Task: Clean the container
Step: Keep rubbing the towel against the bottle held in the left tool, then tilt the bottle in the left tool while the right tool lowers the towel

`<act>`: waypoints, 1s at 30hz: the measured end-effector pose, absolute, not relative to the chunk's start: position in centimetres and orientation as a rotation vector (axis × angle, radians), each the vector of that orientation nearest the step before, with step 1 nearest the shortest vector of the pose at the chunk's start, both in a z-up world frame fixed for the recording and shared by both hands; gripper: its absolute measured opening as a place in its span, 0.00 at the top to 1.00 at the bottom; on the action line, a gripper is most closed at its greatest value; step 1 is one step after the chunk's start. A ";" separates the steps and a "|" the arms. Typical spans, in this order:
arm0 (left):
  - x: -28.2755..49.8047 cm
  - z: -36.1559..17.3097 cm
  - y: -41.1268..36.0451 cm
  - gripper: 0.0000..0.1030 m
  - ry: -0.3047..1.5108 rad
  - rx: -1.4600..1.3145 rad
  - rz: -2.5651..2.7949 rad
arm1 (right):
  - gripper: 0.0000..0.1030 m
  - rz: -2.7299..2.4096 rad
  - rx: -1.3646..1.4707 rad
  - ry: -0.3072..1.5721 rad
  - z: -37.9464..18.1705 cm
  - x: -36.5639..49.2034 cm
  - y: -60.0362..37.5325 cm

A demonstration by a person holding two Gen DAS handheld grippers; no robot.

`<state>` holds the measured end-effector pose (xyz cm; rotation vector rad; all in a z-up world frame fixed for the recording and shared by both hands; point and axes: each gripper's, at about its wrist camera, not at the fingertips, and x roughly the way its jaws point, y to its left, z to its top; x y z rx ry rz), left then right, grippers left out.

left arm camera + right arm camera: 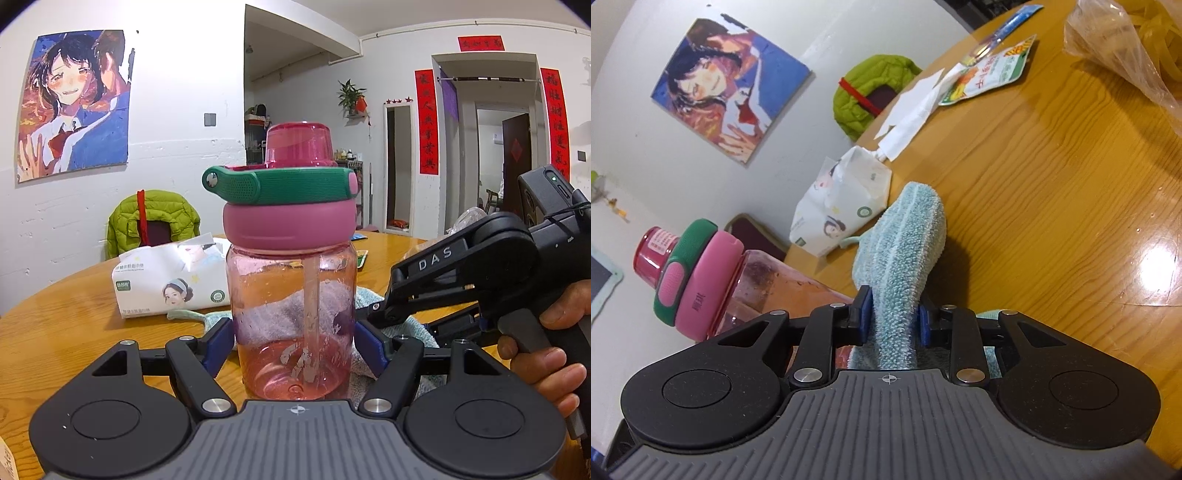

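Note:
A clear pink bottle (291,295) with a pink collar, a green strap and a red cap stands upright on the wooden table (66,332). My left gripper (293,343) is shut on its lower body, one blue pad on each side. A straw runs down inside the bottle. In the right wrist view the bottle (768,280) shows at the left, close beside my right gripper (892,317). That gripper is shut on a folded light-blue cloth (905,236), which sticks out forward past the pads. The left wrist view shows the right gripper (380,314) just right of the bottle, with the cloth (365,297) behind it.
A white tissue pack (166,280) lies behind the bottle to the left. Farther across the table (1052,221) are a snack packet (990,74) and a clear plastic bag (1126,40). A green jacket (151,218) hangs on a chair at the far edge. A hand (546,354) holds the right gripper's handle.

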<state>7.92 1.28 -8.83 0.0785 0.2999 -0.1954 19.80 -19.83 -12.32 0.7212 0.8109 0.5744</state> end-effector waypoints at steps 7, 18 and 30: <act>7.9 -8.7 1.7 0.23 0.317 0.035 -0.210 | 0.53 0.584 0.725 0.814 -12.0 19.8 -20.2; 10.4 -6.3 0.4 0.22 0.351 0.007 -0.169 | 0.76 0.450 0.349 0.750 -10.7 18.6 -18.5; 10.3 -7.6 8.0 0.30 0.297 -0.450 -0.179 | 0.67 0.437 0.299 0.746 -11.6 17.8 -17.4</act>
